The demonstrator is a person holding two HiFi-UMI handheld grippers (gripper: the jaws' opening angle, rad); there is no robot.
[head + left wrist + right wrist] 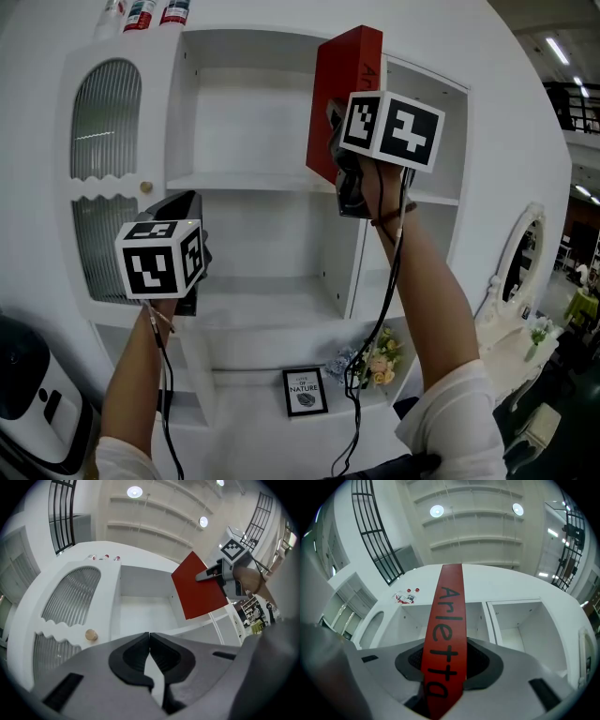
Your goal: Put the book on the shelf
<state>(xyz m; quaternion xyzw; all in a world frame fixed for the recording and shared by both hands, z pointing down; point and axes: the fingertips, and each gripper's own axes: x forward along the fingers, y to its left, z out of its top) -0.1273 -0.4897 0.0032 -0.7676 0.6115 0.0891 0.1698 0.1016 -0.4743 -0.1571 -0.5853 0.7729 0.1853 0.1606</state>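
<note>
A red book [345,94] with black lettering on its spine [446,634] stands upright in front of the top compartment of the white shelf unit [253,183]. My right gripper [349,178] is shut on its lower end, the jaws pressing both covers. The left gripper view shows the same book [199,592] tilted at the compartment's right side. My left gripper [150,653] is shut with nothing in it. It hangs lower and to the left, before the ribbed cabinet door [101,169].
Several small bottles [141,13] stand on top of the shelf unit. Below sit a framed card [306,392] and a flower bunch [375,361]. A narrower open compartment [412,141] lies to the right. The left door has a round knob [91,635].
</note>
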